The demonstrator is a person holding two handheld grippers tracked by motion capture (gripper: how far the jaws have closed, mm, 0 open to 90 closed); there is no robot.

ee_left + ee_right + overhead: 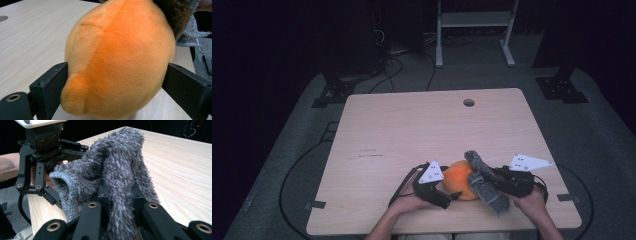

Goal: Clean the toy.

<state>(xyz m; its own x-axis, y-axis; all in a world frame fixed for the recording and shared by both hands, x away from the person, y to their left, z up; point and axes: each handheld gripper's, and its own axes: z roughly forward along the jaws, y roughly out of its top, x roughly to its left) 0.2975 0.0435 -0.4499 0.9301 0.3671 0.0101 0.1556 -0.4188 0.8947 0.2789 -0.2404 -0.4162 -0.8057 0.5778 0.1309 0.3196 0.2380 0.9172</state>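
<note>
A dark room surrounds the pale wooden surface (412,130), and from the high view we see all the work gathered near its front edge, a little right of centre. The orange plush toy (458,179) lies there between our two tools. The left hand-held gripper (447,196) comes at it from the left, the right hand-held gripper (486,181) from the right, with a grey fuzzy sock (484,187) draped across the toy's right side and trailing toward the front edge. Both are equally near.

In the left gripper view, the orange plush toy (117,62) sits straight ahead between the two black jaws, which stand wide and meet its flanks on both sides. We judge it grasped, loosely, around its rounded body, with the seam running away from us toward the grey fuzzy sock (186,25) at the far end.

In the right gripper view, the jaws are clenched tight on the grey fuzzy sock (117,177), whose long axis runs up and away from them; its open cuff (60,182) hangs toward the left hand-held gripper (41,173) opposite. We judge that the next move turns on drawing that cuff over the toy's near end.
</note>
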